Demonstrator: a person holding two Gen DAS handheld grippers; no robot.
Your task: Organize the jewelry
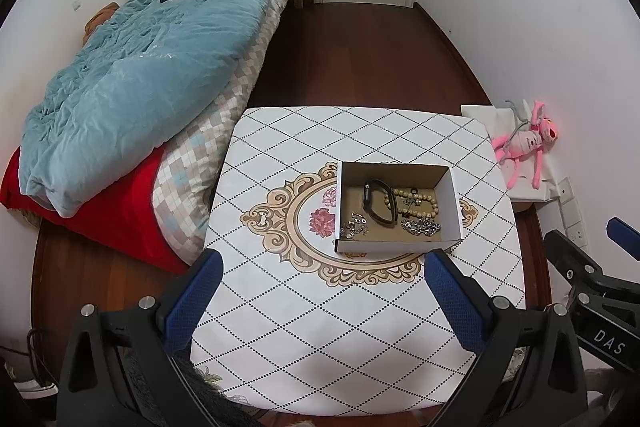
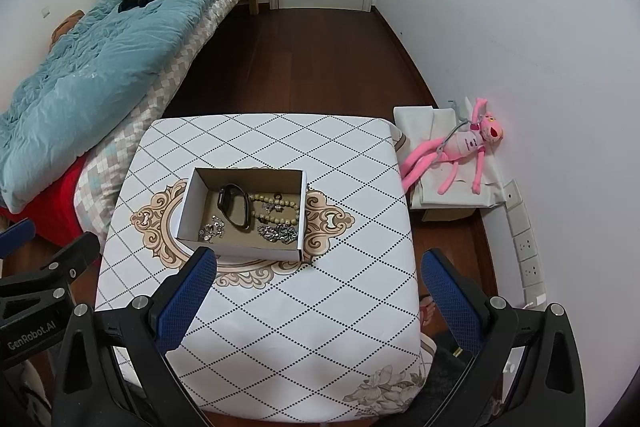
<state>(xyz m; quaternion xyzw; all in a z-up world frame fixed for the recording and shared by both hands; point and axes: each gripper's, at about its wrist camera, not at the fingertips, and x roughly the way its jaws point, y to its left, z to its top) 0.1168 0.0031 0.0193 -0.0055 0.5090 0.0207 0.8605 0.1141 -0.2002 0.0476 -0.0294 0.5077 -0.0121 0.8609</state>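
Left wrist view: the left hand-held gripper hangs above the near part of a tabletop covered in a diamond-patterned cloth, its blue-padded fingers spread wide and holding nothing. An open cardboard box sits on the cloth's floral medallion, just beyond the fingertips. Inside lie a black wristband, a string of pale beads, a silver chain at the near right corner and a smaller silver piece at the near left.

Right wrist view: the right hand-held gripper is likewise spread and empty above the same tabletop, with the box ahead and to its left, the left fingertip just short of the box's near wall. A bed with a blue quilt stands left of the tabletop. A pink plush toy lies on a covered stand against the right wall.
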